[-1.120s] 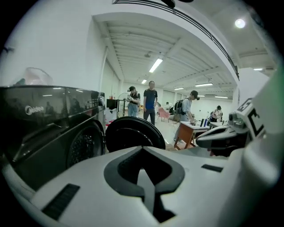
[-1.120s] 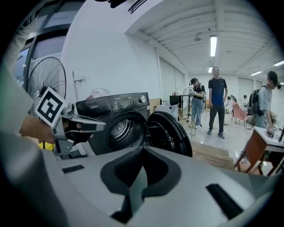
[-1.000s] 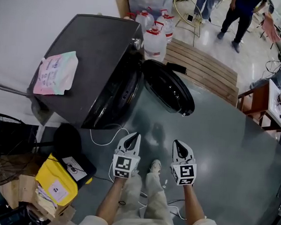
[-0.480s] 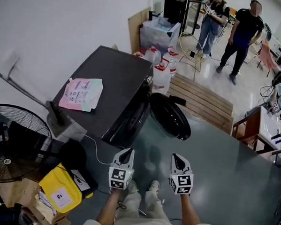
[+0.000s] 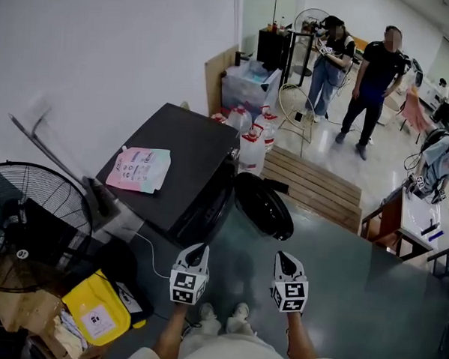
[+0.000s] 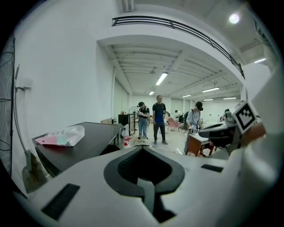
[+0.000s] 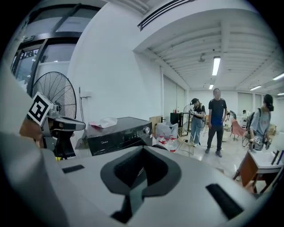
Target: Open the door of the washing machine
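Note:
The black washing machine (image 5: pixel 176 169) stands against the white wall, and its round door (image 5: pixel 264 207) hangs wide open toward the right over the grey floor. Both grippers are held side by side in front of the person, well short of the machine and touching nothing. My left gripper (image 5: pixel 200 249) is shut and empty. My right gripper (image 5: pixel 280 256) is also shut and empty. In the left gripper view the machine's flat top (image 6: pixel 86 135) lies at the left past the closed jaws. The right gripper view shows the machine's front panel (image 7: pixel 120 133) left of centre.
A pink and green packet (image 5: pixel 139 169) lies on the machine's top. A standing fan (image 5: pixel 27 217) and a yellow bag (image 5: pixel 97 311) are at the left. Water jugs (image 5: pixel 253 143) and a wooden pallet (image 5: pixel 314 191) sit behind the door. Two people (image 5: pixel 373 70) stand at the back, a desk (image 5: pixel 418 215) at the right.
The head view has risen and takes in more of the room; the machine looks smaller and farther. Both grippers came up with it, still shut and side by side. The door stays open.

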### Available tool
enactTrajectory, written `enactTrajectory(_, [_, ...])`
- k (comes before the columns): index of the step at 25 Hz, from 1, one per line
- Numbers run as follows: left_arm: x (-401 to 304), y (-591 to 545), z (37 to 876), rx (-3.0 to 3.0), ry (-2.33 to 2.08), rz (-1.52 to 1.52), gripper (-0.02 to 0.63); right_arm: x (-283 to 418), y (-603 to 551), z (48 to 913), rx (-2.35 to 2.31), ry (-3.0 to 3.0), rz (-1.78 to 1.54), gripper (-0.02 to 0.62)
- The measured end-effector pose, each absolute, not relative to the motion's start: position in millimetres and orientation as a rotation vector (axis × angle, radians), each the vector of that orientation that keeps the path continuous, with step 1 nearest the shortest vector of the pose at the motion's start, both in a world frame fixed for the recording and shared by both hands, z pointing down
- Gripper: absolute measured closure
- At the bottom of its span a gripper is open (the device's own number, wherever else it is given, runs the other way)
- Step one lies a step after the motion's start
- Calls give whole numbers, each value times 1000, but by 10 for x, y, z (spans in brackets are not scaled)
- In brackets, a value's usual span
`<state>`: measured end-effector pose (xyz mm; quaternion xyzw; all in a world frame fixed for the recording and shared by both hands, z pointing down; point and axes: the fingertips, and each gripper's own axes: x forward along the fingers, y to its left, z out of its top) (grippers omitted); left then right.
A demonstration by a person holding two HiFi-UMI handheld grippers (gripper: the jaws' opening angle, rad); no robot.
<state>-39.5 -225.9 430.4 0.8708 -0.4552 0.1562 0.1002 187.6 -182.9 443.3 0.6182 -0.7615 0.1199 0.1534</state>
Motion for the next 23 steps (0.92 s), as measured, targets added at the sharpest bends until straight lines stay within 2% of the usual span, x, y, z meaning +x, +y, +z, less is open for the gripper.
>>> enactTrajectory(7, [-478,-2170,4063,2578,-1398,435,598,1987,-1682,4277,1786,-2175,311,597])
enactTrajectory(23, [-583,-1902,4082,2530,-1452,425,598,2025,-1472,4243,1762,-2192,293,597])
